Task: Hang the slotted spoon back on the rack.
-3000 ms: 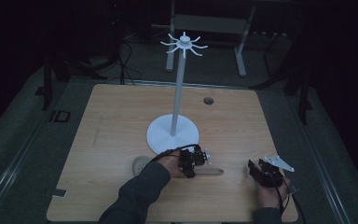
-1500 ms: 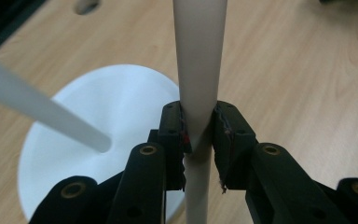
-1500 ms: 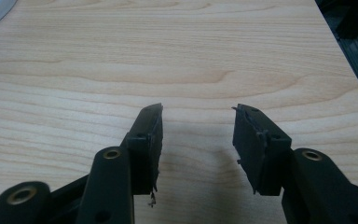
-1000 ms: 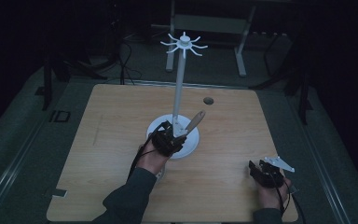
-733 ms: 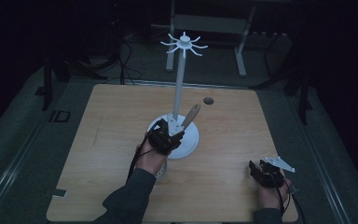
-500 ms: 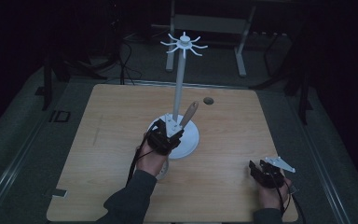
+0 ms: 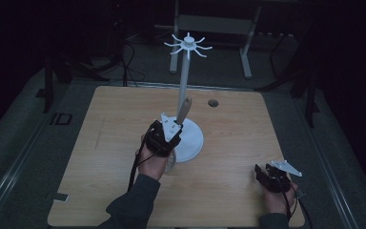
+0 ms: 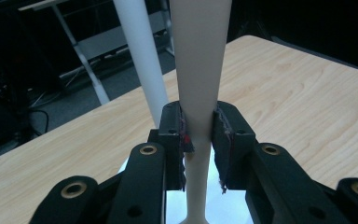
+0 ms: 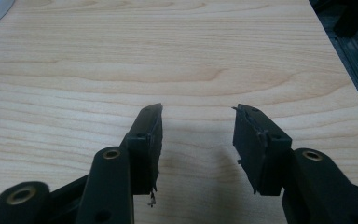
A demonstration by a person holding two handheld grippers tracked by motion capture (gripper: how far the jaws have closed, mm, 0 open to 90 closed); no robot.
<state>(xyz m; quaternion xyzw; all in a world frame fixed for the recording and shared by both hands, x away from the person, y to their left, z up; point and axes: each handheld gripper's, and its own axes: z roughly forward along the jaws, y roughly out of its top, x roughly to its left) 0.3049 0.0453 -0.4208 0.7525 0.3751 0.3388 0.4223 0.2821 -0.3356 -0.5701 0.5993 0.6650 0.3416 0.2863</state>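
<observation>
Left tool (image 7: 167,134) is clamping a wooden utensil handle (image 7: 184,109) upright beside the rack pole (image 7: 185,71), probably for hanging; right tool (image 7: 272,175) is idling open nr tabletop's (image 7: 114,124) right corner.

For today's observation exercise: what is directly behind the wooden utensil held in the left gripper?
The stand's white pole rises behind the wooden utensil clamped in the left gripper. The utensil's far end is out of frame.

Light wooden table (image 7: 100,143), small dark hole (image 7: 213,102) near its far edge, metal frame (image 7: 209,28) on dark floor behind

Left gripper (image 8: 199,140) clamped tight, right gripper (image 9: 196,122) spread.
</observation>
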